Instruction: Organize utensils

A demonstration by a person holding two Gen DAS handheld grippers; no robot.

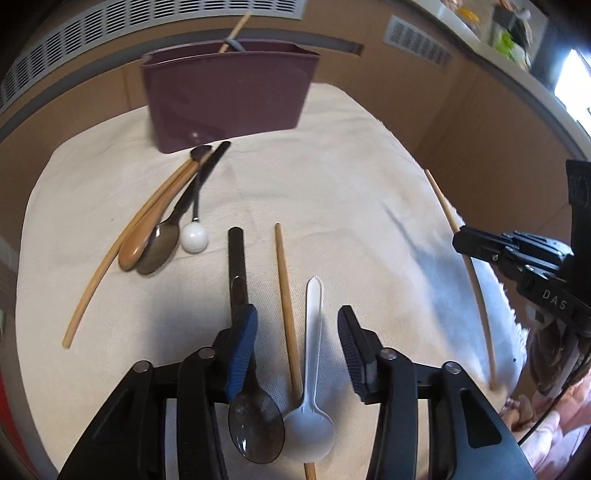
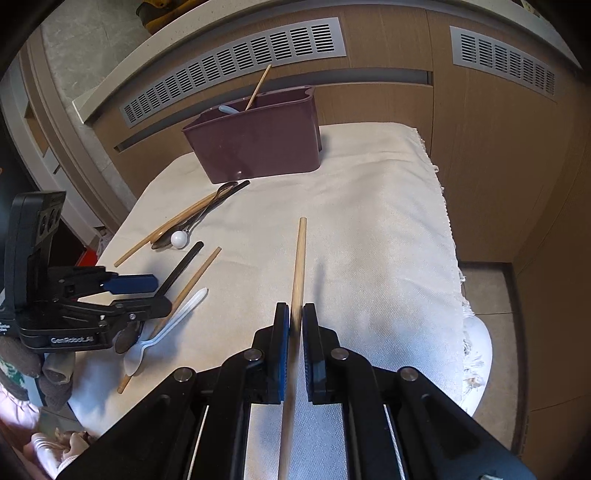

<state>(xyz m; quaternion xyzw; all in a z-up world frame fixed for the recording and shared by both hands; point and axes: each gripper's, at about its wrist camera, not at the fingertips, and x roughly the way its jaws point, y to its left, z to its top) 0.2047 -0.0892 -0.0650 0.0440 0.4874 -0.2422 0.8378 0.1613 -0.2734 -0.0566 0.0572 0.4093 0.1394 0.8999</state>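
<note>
While the right fingers [image 2: 294, 325] are clamping a wooden chopstick [image 2: 300, 254], the stick's near end is blurring out between the arms and running off the bottom of the right wrist view. Its far end is pointing up and away over the cloth [image 2: 369, 229]. From the left wrist view the same chopstick [image 1: 476, 280] is crossing behind the right gripper [image 1: 480, 245], and its lower tip is fading at the cloth's edge.

The left fingers [image 1: 295, 347] are standing partly open, gripping nothing. Between them a white spoon [image 1: 312, 373] and a second chopstick [image 1: 290, 332] are lying on the cloth [image 1: 332, 184], neither one pressed by the pads. The left pad [image 1: 242, 347] is covering part of a dark spoon [image 1: 255, 424], so whether it is touching the handle cannot be told.

Farther off, a pile of utensils [image 1: 166, 221] is lying just before the maroon caddy [image 1: 229, 99]: a wooden spoon, a metal spoon, a white ball-ended piece and another chopstick, overlapping so their ends are hard to separate. A chopstick [image 1: 236, 31] is sticking out of the caddy, whose inside is hidden from here.
</note>
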